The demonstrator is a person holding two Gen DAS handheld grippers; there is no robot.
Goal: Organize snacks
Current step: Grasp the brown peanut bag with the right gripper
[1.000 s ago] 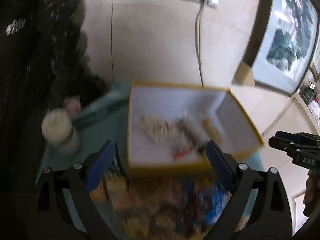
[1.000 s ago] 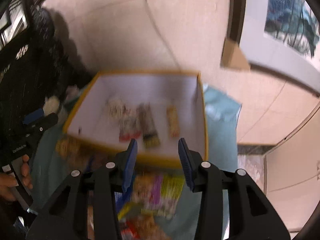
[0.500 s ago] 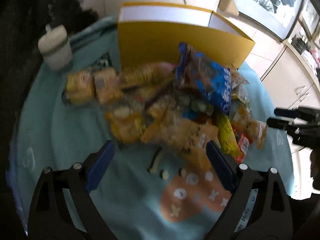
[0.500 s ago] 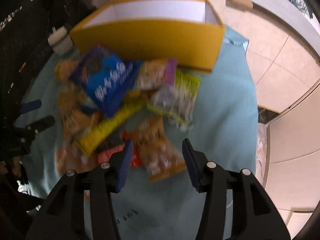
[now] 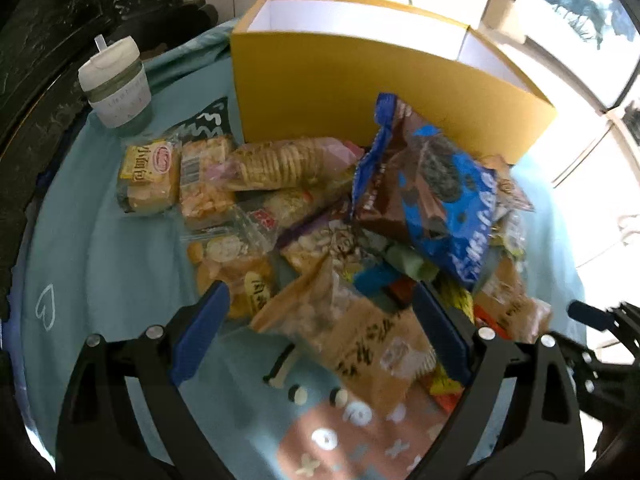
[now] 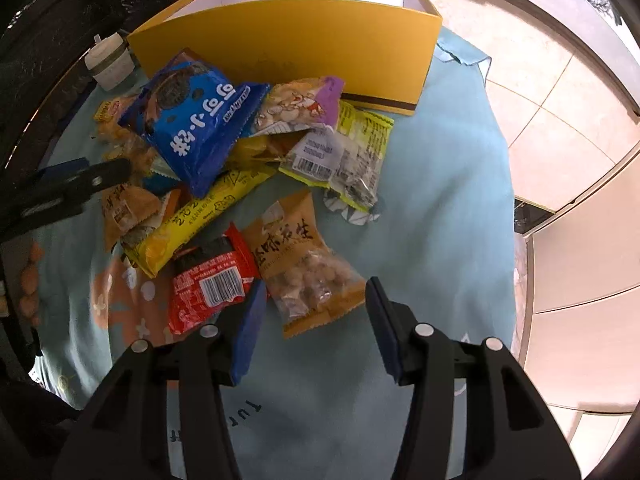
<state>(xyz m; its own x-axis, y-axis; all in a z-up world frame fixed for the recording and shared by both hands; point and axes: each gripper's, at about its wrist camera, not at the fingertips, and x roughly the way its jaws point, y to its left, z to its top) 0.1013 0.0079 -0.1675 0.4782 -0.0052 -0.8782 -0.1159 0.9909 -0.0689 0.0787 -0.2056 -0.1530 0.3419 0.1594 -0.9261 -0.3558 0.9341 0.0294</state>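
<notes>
A pile of snack packets lies on a teal cloth in front of a yellow box [image 5: 360, 92], also in the right wrist view [image 6: 288, 40]. A blue cookie bag [image 5: 432, 196] [image 6: 196, 120] tops the pile. My left gripper [image 5: 320, 332] is open, its jaws either side of a tan snack bag [image 5: 360, 336]. My right gripper [image 6: 314, 320] is open, its jaws either side of the near end of a tan peanut bag [image 6: 304, 264], beside a red packet [image 6: 208, 280]. The left gripper also shows in the right wrist view [image 6: 60, 188].
A lidded white cup [image 5: 116, 88] stands at the far left on the cloth [image 5: 100, 260]. Dark carved furniture [image 5: 60, 20] is behind it. The table edge and tiled floor [image 6: 560, 128] are on the right.
Both grippers have dropped from above the box, where they looked into it, to low over the snack pile. Each now straddles a tan bag.
</notes>
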